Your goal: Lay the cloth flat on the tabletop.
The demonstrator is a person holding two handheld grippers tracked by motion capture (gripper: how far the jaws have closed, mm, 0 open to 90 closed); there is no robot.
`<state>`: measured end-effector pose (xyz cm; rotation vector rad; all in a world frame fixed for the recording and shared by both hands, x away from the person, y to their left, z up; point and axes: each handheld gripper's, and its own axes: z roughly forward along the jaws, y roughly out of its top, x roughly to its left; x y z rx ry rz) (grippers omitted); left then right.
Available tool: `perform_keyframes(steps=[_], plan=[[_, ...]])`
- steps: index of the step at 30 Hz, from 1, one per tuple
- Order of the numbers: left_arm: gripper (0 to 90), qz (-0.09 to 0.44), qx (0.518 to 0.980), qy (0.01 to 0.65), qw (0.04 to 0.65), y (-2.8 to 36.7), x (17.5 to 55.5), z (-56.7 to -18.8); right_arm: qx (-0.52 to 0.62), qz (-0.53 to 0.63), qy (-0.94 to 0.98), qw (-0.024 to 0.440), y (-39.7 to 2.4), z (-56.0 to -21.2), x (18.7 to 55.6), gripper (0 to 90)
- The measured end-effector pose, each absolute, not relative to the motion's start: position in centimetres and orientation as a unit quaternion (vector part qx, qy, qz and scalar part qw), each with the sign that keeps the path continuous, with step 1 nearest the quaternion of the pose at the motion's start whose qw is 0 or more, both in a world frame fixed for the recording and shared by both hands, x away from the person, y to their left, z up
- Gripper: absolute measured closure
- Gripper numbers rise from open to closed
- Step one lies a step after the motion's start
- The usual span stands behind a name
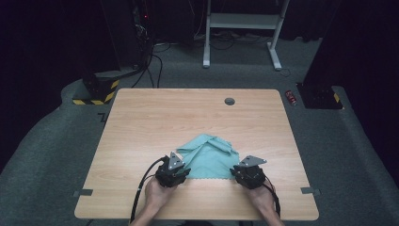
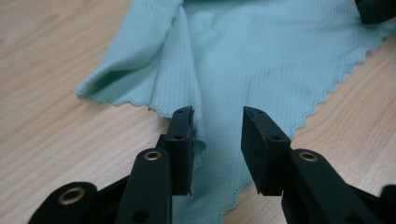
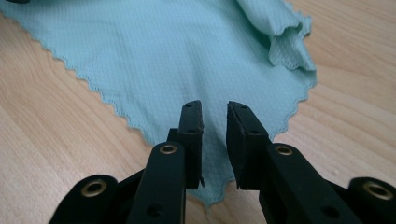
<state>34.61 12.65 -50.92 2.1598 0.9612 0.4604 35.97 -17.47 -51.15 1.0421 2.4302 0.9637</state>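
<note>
We have a thin teal cloth (image 1: 209,157) lying near the middle of the desk's (image 1: 141,122) front edge, flat along its scalloped hem and rumpled toward the far side, and we judge it light, limp and easy to drag or bunch, so the two near corners look like the best places to take hold. Our left tool (image 2: 217,140) stands moderately open astride the left corner and our right tool (image 3: 215,140) narrowly open over the right corner, neither clamped. We read no label or writing.
</note>
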Motion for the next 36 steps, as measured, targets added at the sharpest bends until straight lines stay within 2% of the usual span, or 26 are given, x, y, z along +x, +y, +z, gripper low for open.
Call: perform_keyframes(steps=[3, 5, 7, 9, 11, 21, 25, 27, 30, 32, 36], plan=[[63.0, 0.186, 0.84, 0.373, 0.348, 12.4, 34.7, -51.1, 0.364, 0.333, 0.855, 0.161, -17.5, -51.5, 35.9, 77.9], [64.4, 0.19, 0.843, 0.374, 0.335, 12.4, 35.1, -51.4, 0.365, 0.332, 0.856, 0.157, -17.5, -51.4, 35.9, 83.3], [72.4, 0.178, 0.841, 0.377, 0.346, 12.7, 35.4, -51.7, 0.361, 0.332, 0.857, 0.156, -17.4, -51.4, 35.9, 88.2], [82.3, 0.179, 0.838, 0.379, 0.349, 13.1, 35.5, -51.8, 0.356, 0.332, 0.858, 0.161, -17.4, -51.4, 35.8, 89.1], [88.4, 0.171, 0.841, 0.375, 0.351, 13.4, 35.4, -51.7, 0.357, 0.33, 0.859, 0.162, -17.3, -51.4, 35.7, 89.5], [89.8, 0.132, 0.853, 0.353, 0.362, 14.1, 33.2, -50.5, 0.343, 0.346, 0.863, 0.136, -17.9, -50.5, 33.9, 89.9], [87.5, 0.13, 0.851, 0.358, 0.362, 14.2, 32.9, -50.7, 0.34, 0.349, 0.863, 0.131, -18.1, -50.8, 33.0, 88.4], [78.8, 0.133, 0.839, 0.373, 0.375, 14.6, 33.5, -50.4, 0.345, 0.355, 0.858, 0.134, -18.2, -50.6, 33.3, 85.5], [70.0, 0.147, 0.818, 0.396, 0.39, 15.1, 34.8, -49.9, 0.361, 0.379, 0.841, 0.137, -18.6, -49.8, 34.6, 82.2], [66.9, 0.158, 0.809, 0.41, 0.391, 15.2, 35.8, -49.7, 0.375, 0.391, 0.829, 0.139, -18.6, -49.5, 35.8, 75.6], [61.0, 0.176, 0.798, 0.43, 0.384, 15.1, 37.6, -49.6, 0.396, 0.396, 0.815, 0.152, -18.3, -49.9, 38.3, 74.0]])
